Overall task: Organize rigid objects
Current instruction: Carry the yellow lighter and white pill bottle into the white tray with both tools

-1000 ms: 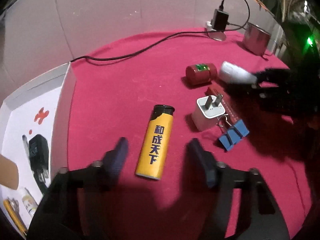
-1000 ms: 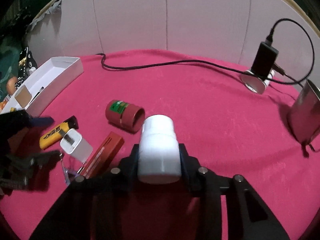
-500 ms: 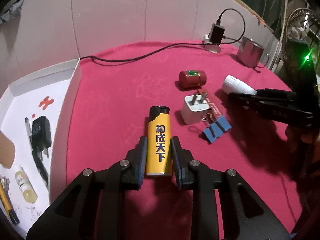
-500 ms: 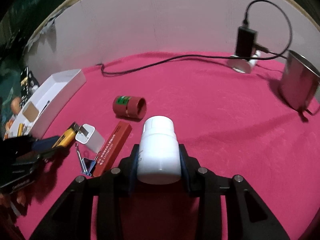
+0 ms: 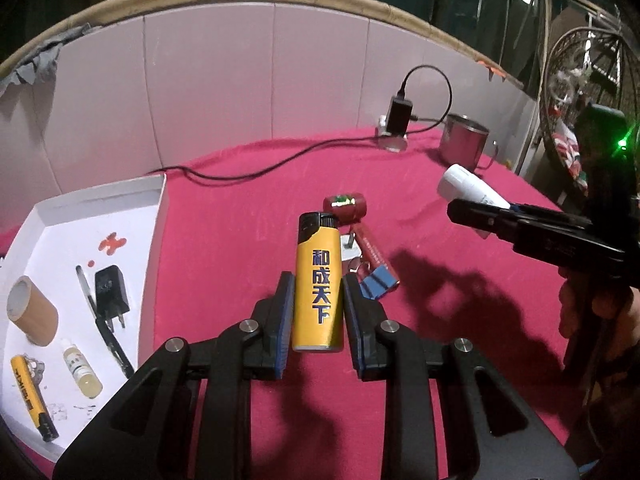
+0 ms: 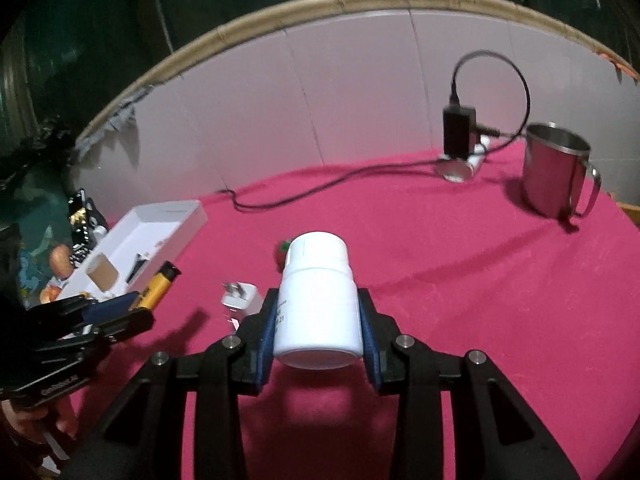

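My left gripper [image 5: 318,294] is shut on a yellow lighter [image 5: 318,256], which hangs above the red tablecloth [image 5: 240,240] with its black cap pointing away. My right gripper [image 6: 318,300] is shut on a white plastic bottle [image 6: 316,280], also held in the air. In the left wrist view that bottle [image 5: 468,188] shows at the right. The white tray [image 5: 160,216] lies to the left. A red cylinder [image 5: 345,205], a white plug adapter [image 6: 240,300], a red box [image 5: 370,248] and a blue binder clip [image 5: 378,284] lie on the cloth, partly hidden by the lighter.
The tray holds a cardboard roll [image 5: 32,310], a black charger [image 5: 112,292], a small bottle [image 5: 82,372] and another yellow lighter [image 5: 30,396]. A steel mug [image 6: 554,172] and a black adapter [image 6: 458,132] with its cable stand at the back, before a white panel wall.
The left jaws came together on the lighter and lifted it off the cloth. The right gripper rose with the white bottle still in it.
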`<state>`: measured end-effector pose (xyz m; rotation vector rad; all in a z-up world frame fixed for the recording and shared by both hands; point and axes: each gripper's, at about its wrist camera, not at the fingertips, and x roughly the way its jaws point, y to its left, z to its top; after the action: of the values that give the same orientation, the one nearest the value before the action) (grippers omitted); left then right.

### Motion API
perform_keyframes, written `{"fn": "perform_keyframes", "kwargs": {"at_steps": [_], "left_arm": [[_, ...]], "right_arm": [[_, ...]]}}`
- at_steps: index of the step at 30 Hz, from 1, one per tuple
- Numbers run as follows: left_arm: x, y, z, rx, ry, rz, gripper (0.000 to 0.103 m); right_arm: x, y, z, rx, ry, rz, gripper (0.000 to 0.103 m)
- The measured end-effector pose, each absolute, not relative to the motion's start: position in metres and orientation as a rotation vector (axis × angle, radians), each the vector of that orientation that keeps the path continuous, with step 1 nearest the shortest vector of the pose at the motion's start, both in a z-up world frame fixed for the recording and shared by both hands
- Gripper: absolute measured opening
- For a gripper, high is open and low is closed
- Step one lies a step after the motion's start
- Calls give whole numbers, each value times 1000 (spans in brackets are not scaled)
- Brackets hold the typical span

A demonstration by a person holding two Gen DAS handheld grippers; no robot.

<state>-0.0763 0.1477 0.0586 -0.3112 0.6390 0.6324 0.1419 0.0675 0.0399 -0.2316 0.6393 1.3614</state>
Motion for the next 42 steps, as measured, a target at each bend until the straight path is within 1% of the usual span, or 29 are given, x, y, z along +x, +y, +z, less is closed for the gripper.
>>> {"fn": "perform_keyframes", "kwargs": {"at_steps": [6, 15, 42], "left_arm": [[-90, 146, 72, -315, 591, 644, 23], [-116, 149, 87, -320, 523, 683, 23], [-191, 170, 99, -406, 389, 790, 23]], "right_arm": [[124, 64, 59, -222, 589, 1395, 36], [98, 69, 70, -242, 532, 1446, 36], [36, 95, 85, -348, 481, 1543, 36]]}}
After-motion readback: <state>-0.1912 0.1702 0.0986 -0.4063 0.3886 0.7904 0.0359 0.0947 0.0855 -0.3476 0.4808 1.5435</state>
